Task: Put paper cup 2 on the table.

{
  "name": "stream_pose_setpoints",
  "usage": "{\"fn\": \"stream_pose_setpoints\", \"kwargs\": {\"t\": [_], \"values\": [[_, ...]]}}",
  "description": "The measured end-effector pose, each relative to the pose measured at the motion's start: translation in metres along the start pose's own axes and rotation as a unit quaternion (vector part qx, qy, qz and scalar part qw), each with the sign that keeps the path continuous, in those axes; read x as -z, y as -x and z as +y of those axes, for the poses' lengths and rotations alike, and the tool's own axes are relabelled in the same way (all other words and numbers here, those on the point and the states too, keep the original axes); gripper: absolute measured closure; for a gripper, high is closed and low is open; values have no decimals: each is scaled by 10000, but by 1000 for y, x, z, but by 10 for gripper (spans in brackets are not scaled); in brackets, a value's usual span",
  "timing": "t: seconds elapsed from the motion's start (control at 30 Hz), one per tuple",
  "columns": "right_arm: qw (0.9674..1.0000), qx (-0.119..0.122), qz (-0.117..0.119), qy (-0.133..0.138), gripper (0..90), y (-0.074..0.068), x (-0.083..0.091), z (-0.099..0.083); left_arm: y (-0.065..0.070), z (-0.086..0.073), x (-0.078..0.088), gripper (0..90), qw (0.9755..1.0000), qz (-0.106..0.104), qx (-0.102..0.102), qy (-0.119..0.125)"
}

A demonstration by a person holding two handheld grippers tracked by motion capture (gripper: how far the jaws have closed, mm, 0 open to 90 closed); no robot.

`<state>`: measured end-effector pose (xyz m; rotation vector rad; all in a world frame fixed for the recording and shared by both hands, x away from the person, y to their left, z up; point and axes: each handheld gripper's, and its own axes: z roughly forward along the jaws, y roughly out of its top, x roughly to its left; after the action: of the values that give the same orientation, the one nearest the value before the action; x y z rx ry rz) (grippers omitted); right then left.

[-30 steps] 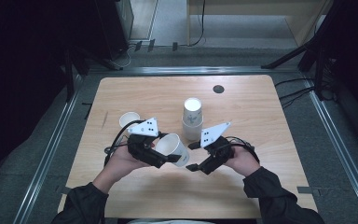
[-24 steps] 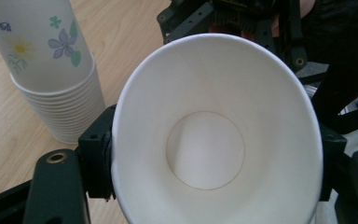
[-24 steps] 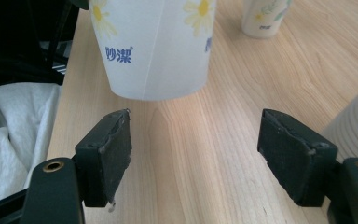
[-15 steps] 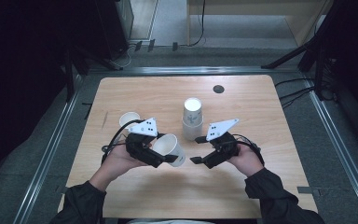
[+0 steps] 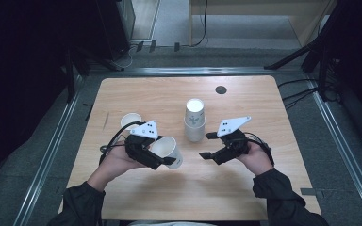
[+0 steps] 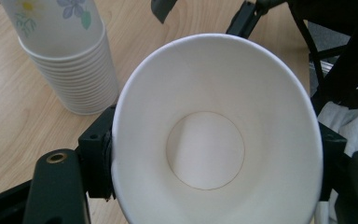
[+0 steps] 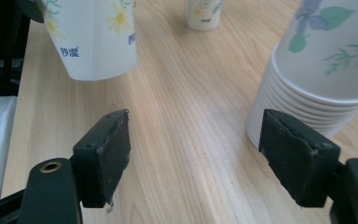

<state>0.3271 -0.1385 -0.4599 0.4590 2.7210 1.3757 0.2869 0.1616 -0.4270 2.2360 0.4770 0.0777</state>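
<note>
The right gripper [image 5: 209, 145] is drawing back from the white flower-printed paper cup [image 5: 167, 151], its empty jaws having just widened; the left gripper [image 5: 166, 159] is clamping that cup above the light wooden table [image 5: 136, 94].

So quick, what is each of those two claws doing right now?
Left gripper: closed on a paper cup.
Right gripper: open, holding nothing; its jaws have just been opening beside the stack of cups.

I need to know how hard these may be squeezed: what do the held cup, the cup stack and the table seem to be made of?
Held cup: thin white paper, matt; a side seam and a rolled rim show.
Cup stack: probably the same paper, printed with flowers; thin nested rims.
Table: light wood or a wood-look laminate, smooth; the grain alone does not settle which.
</note>
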Motion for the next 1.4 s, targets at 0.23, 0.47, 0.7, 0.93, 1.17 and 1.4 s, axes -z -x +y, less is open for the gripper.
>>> {"fn": "stream_pose_setpoints", "kwargs": {"t": [0.23, 0.47, 0.7, 0.93, 1.17, 1.4], "values": [[9995, -137, -278, 111, 249, 10, 12, -3, -3, -6, 8, 251, 9998, 163, 114, 29], [9985, -261, -422, 222, 249, 21, 21, -7, -8, -16, 14, 251, 9993, 307, 206, -17], [9985, -307, -403, 208, 248, 26, 21, -7, -11, -25, 19, 251, 9989, 369, 285, -97], [9980, -328, -471, 248, 247, 34, 22, -8, -13, -35, 24, 250, 9982, 502, 297, -163], [9974, -377, -566, 217, 247, 43, 25, -9, -13, -48, 33, 250, 9969, 628, 380, -274], [9974, -392, -546, 254, 246, 49, 24, -6, -16, -64, 39, 248, 9957, 645, 512, -428]]}}
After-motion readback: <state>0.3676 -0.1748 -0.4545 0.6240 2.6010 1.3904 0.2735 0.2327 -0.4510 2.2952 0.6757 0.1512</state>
